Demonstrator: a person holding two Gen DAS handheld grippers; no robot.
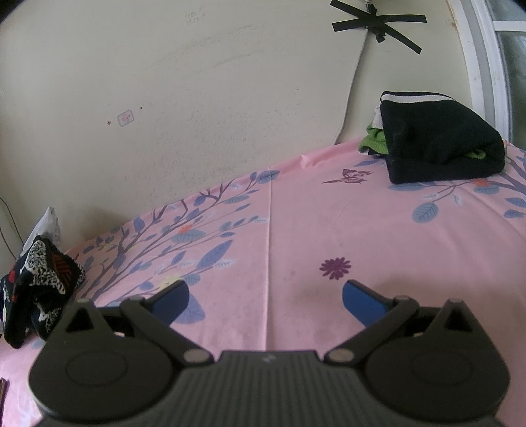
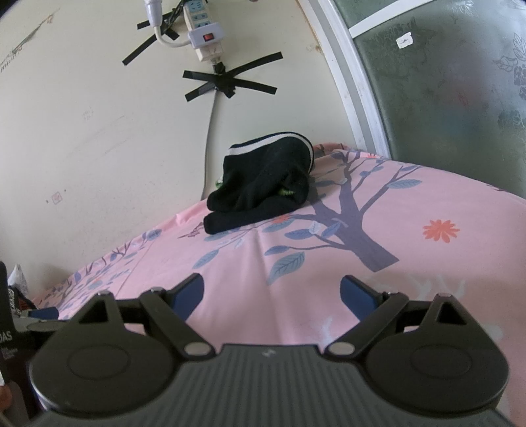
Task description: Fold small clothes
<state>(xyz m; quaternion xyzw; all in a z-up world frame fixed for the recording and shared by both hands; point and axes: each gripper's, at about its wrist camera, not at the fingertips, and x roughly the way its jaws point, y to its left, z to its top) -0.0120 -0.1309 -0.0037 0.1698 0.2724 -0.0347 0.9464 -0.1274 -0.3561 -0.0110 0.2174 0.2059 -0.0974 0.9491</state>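
A folded black garment with a white stripe [image 1: 440, 144] lies on top of a green one [image 1: 373, 139] at the far right of the pink floral sheet [image 1: 296, 236]. It also shows in the right wrist view [image 2: 263, 177], near the wall. A crumpled dark patterned garment [image 1: 39, 282] lies at the sheet's left edge. My left gripper [image 1: 264, 295] is open and empty above the bare sheet. My right gripper [image 2: 271, 294] is open and empty above the sheet [image 2: 328, 279], short of the black pile.
A cream wall [image 1: 197, 98] runs behind the bed. A power strip [image 2: 203, 29] and cable are taped to it. A frosted window with a white frame [image 2: 443, 98] stands at the right. The left gripper's edge [image 2: 42, 317] shows at lower left.
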